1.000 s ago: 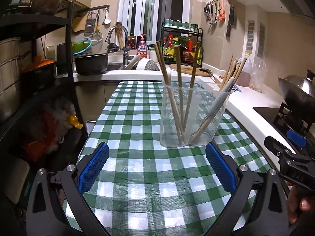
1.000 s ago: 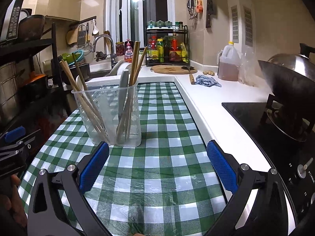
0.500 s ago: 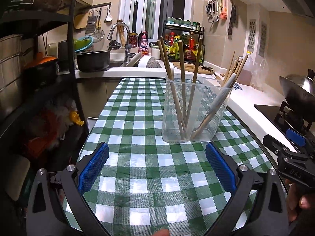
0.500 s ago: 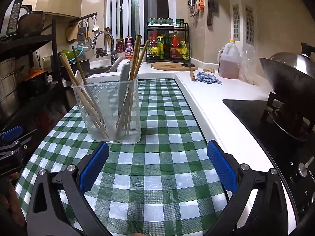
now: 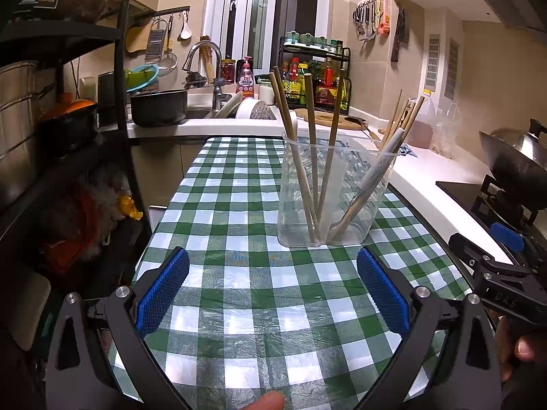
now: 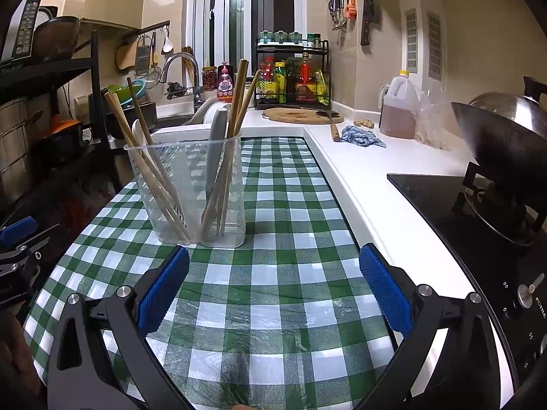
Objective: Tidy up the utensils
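A clear plastic utensil holder (image 5: 345,205) stands upright on the green checked tablecloth (image 5: 239,273). It holds several wooden chopsticks (image 5: 307,157) and a grey-handled utensil (image 5: 379,167). It also shows in the right wrist view (image 6: 191,191) with the chopsticks (image 6: 236,130) and the grey handle (image 6: 215,143). My left gripper (image 5: 271,287) is open and empty, short of the holder. My right gripper (image 6: 273,287) is open and empty, to the holder's right and nearer me.
A white counter (image 6: 369,171) runs along the right with a black cooktop (image 6: 454,205), a wok (image 6: 506,143), an oil jug (image 6: 400,109) and a blue cloth (image 6: 362,136). A black shelf rack (image 5: 61,109) stands at the left. The sink (image 5: 205,109) is behind.
Both grippers have drawn back a little from the holder, which now looks smaller and farther. Both stay open and empty.
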`<act>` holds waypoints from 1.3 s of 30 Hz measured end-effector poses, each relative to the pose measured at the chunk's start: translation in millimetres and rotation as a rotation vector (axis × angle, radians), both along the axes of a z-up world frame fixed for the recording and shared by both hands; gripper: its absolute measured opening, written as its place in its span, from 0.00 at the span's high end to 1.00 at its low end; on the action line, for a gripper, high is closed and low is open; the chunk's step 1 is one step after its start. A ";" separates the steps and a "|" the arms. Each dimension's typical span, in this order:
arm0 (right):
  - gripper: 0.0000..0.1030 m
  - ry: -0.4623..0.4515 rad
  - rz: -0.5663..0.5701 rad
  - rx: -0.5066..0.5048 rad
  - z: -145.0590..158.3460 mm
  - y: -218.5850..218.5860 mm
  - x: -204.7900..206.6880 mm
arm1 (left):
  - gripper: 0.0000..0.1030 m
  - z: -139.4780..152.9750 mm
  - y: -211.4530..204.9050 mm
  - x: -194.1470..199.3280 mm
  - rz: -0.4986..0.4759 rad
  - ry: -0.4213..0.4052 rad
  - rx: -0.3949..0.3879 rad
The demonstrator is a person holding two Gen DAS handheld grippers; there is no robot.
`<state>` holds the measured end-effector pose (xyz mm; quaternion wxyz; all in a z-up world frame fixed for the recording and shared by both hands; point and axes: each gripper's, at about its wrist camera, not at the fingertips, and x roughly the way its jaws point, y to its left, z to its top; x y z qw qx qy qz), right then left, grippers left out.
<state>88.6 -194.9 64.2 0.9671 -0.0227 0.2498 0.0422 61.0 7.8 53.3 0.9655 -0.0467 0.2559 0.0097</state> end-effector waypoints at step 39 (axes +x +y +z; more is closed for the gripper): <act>0.05 -0.001 -0.001 -0.002 1.7 -1.5 0.0 | 0.07 -0.2 -1.2 2.1 0.006 0.012 -0.012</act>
